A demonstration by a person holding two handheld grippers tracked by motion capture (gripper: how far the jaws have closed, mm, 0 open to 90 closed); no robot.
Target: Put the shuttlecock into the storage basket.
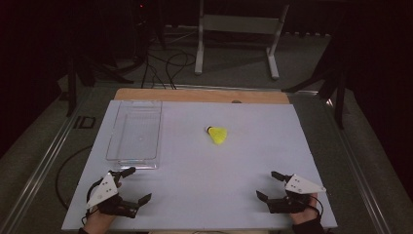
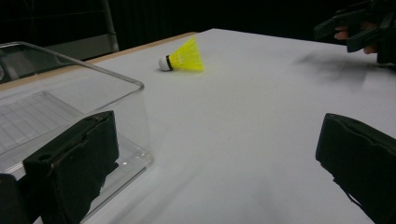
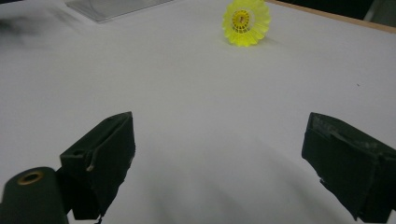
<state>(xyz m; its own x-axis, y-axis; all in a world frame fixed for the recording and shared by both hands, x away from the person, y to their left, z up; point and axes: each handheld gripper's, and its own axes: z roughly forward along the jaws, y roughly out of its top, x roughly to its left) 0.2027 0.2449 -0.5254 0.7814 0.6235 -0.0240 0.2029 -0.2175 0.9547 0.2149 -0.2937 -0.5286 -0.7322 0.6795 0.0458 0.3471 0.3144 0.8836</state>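
The room is dark, and a white table (image 1: 204, 195) stands in the light with a wooden edge at the far side. A yellow shuttlecock (image 1: 217, 134) lies on its side near the middle of the table, well apart from everything else. Its small white tip points toward the far left, and its wide skirt opens toward the near right. A clear box (image 1: 135, 134) with nothing in it sits on the left part of the table. The shuttlecock is probably very light, so a small bump could roll it away. Its skirt looks thin and bendy and could get squashed by a hard squeeze. The little round tip looks firmer, but it is small and may slip. A soft pinch across the skirt close to the tip seems the safest hold. The left gripper (image 1: 130, 185) rests at the near left, just in front of the box, with its jaws spread wide and nothing between them. The right gripper (image 1: 272, 186) rests at the near right, jaws also wide apart, holding and touching nothing.
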